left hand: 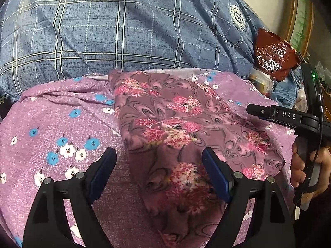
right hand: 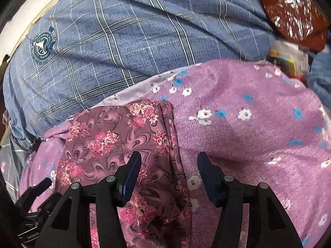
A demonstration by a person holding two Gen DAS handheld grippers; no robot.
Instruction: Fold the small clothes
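Folding looked well along: we saw the rose-print garment [left hand: 182,136] lying doubled at centre frame on the lilac flowered cloth [left hand: 62,128]. Left gripper [left hand: 159,173] and right gripper [right hand: 168,177] hovered with fingers apart, empty. Next, we judged, pinch an edge.

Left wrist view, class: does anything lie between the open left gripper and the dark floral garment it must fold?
Nothing visible does. The left gripper is open directly over the dark floral garment, which lies uncovered on the lilac flowered sheet. The right gripper is off at the garment's right side.
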